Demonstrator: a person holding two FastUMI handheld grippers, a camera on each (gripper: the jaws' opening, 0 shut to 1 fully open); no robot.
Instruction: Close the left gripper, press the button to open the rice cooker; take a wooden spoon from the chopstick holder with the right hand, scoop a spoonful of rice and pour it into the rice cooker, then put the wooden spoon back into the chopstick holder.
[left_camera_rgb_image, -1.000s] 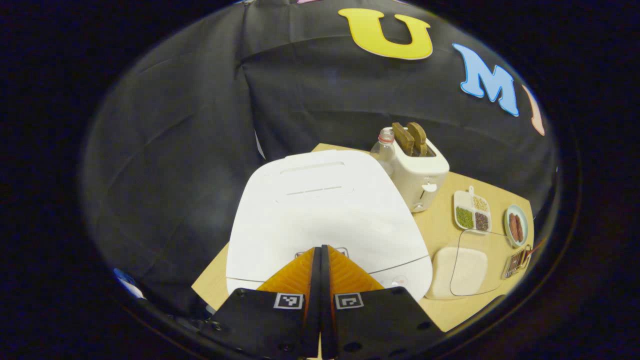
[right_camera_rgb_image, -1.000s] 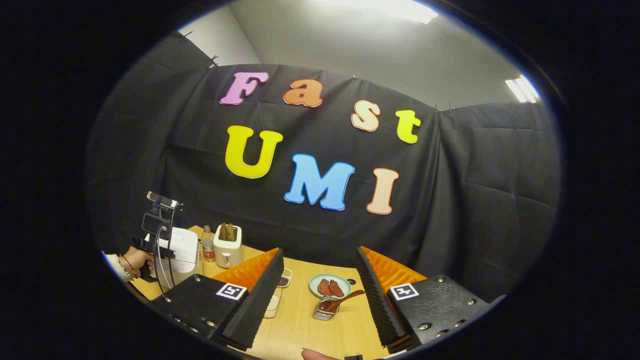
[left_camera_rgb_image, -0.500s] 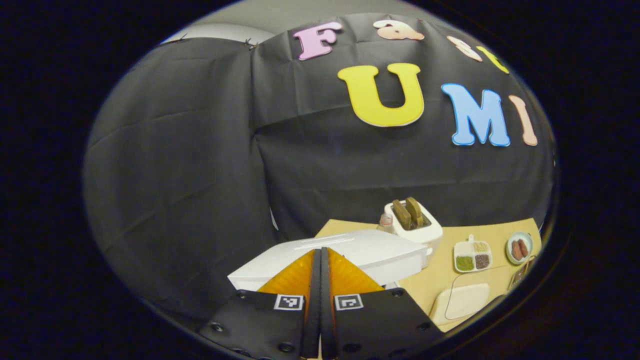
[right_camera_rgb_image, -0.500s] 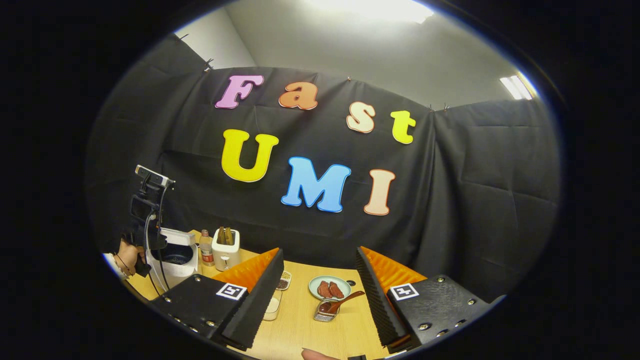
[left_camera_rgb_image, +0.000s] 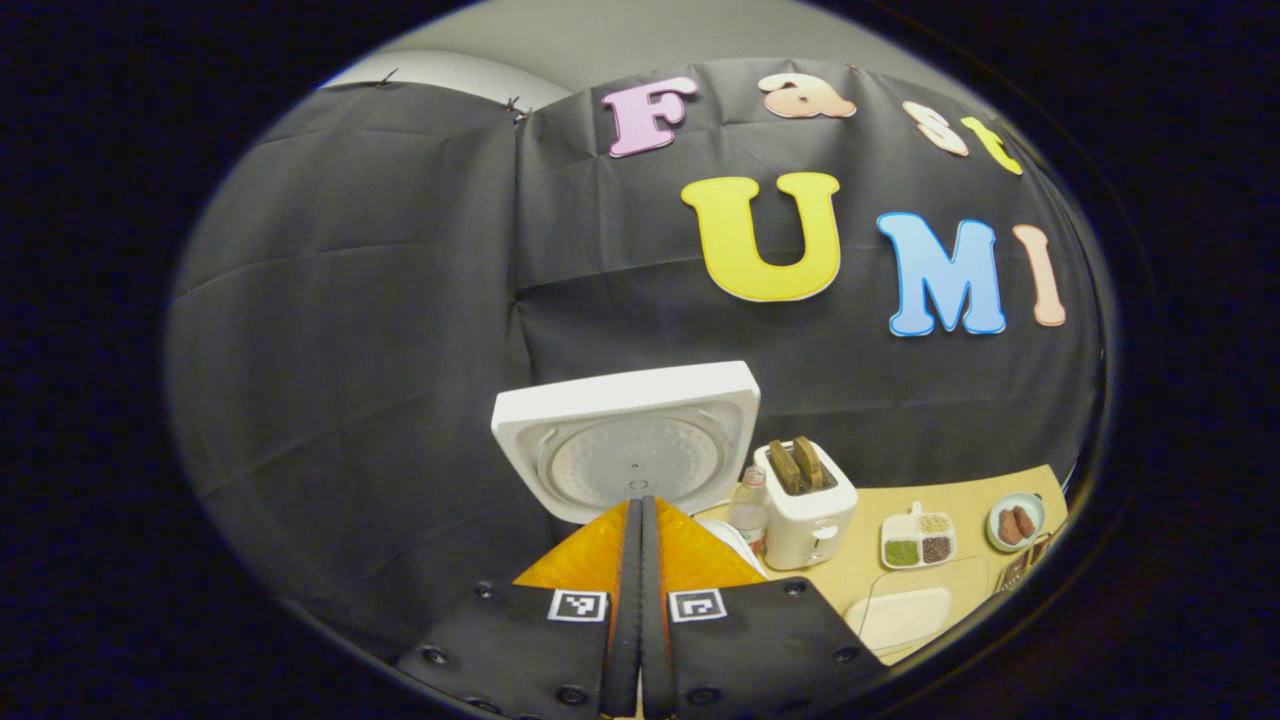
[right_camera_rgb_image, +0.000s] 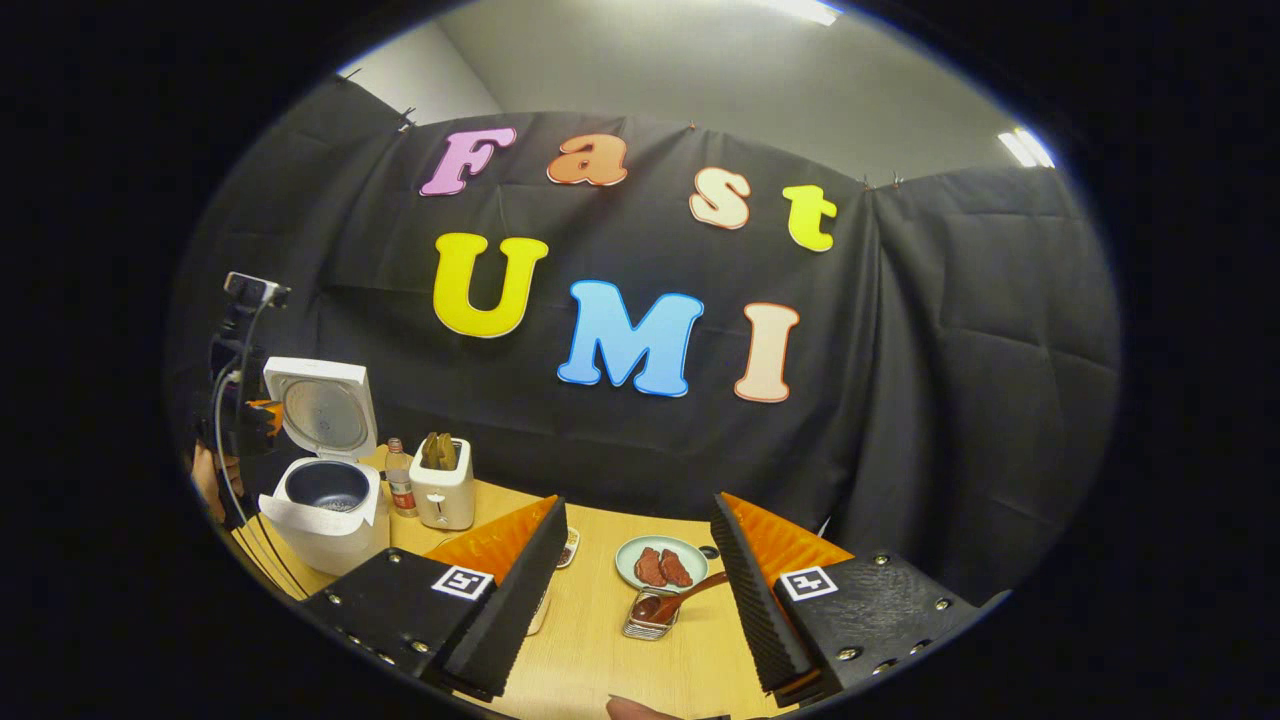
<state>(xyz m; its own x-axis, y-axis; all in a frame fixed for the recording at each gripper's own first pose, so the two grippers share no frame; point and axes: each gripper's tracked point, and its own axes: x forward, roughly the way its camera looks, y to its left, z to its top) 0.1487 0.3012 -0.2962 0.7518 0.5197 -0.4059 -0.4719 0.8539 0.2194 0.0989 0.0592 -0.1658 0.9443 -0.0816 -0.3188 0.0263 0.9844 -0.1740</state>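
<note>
On table, rice cooker (right_camera_rgb_image: 325, 500) lid up; left gripper (left_camera_rgb_image: 640, 520) closed, right gripper (right_camera_rgb_image: 640, 560) spread

Ceiling lights (right_camera_rgb_image: 1030, 148) overhead — sharp, fisheye-warped edges.

**Colours on the table**

The rice cooker (right_camera_rgb_image: 325, 500) is white with a dark inner pot; its lid (left_camera_rgb_image: 628, 440) is pale inside. The toaster (left_camera_rgb_image: 805, 505) is white, the table (right_camera_rgb_image: 600, 640) light wood, and the plate (right_camera_rgb_image: 660, 562) pale green, holding reddish-brown pieces.
</note>
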